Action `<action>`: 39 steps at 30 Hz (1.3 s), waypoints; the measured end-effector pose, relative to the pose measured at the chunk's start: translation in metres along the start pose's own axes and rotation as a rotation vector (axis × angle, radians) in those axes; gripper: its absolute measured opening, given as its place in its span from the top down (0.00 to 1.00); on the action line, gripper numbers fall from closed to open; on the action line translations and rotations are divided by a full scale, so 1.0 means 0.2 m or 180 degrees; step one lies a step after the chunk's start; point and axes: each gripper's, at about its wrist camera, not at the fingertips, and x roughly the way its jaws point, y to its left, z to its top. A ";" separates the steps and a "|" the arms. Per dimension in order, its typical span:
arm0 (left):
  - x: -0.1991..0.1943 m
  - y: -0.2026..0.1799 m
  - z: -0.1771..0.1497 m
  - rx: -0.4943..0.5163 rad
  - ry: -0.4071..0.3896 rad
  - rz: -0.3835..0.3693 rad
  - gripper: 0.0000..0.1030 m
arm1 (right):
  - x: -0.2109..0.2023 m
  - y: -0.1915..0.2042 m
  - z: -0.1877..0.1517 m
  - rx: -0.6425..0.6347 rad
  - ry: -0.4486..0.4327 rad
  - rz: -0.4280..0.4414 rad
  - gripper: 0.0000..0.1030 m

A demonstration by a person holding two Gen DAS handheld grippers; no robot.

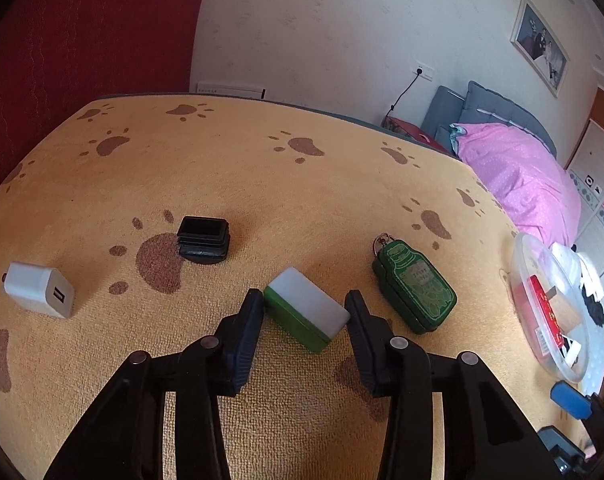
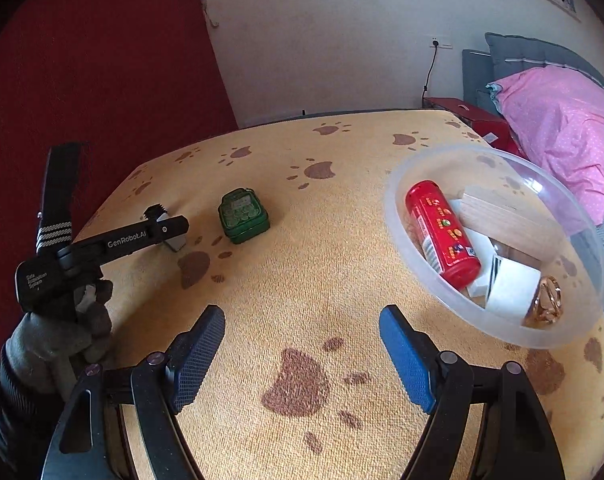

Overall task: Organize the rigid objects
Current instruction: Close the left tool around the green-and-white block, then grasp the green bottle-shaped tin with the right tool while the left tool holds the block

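- Overall, the table (image 1: 222,184) carries a yellow cloth printed with brown paw marks; all loose items lie on it.
- Clear plastic bowl (image 2: 398,216): sits at the table's right side, near a bed with a pink cover (image 2: 562,120). Contents seen: a red cylindrical tin (image 2: 442,232), a wooden block (image 2: 506,220), white pieces and an amber ring-shaped item (image 2: 546,300).
- Left tongs (image 1: 306,316): narrowed to a small gap around a green-and-white box (image 1: 306,314). The left pad touches one corner of the box and the right pad touches its opposite end; the box lies at a slant between them, on the cloth.
- Right tongs (image 2: 302,354): standing wide apart, nothing between them, over bare cloth just left of the bowl.
- A gloved hand (image 2: 58,344) carries the left tool, seen from the right wrist view.
- Green bottle-shaped tin with key ring (image 1: 414,286): flat on the cloth, just right of the left tongs, apart from the box.
- White USB charger (image 1: 38,290): far left on the cloth, well apart from the rest.
- Black rectangular end cap (image 1: 204,238): open side up, beyond the tongs, between charger and box.
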 end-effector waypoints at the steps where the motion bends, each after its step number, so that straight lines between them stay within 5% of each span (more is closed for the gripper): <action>1: -0.01 0.00 0.00 0.0000 -0.0012 0.0007 0.59 | 0.02 0.01 0.02 0.0006 0.0019 0.0009 0.20; 12: -0.05 -0.01 -0.02 0.0048 -0.0125 0.0075 0.63 | 0.30 0.14 0.21 -0.0165 0.0158 -0.0047 0.20; 23: -0.01 0.08 -0.01 -0.0241 0.0034 -0.0041 0.59 | 0.49 0.26 0.32 -0.0454 0.0224 -0.0084 0.20; 28: -0.01 0.09 -0.01 -0.0267 0.0038 -0.0115 0.52 | 0.55 0.26 0.34 -0.0505 0.0287 -0.0093 0.26; 35: -0.01 0.09 -0.01 -0.0244 0.0042 -0.0129 0.49 | 0.57 0.32 0.33 -0.0682 0.0301 -0.0235 0.51; 39: -0.01 0.09 -0.01 -0.0242 0.0043 -0.0127 0.49 | 0.55 0.30 0.31 -0.0616 0.0279 -0.0284 0.51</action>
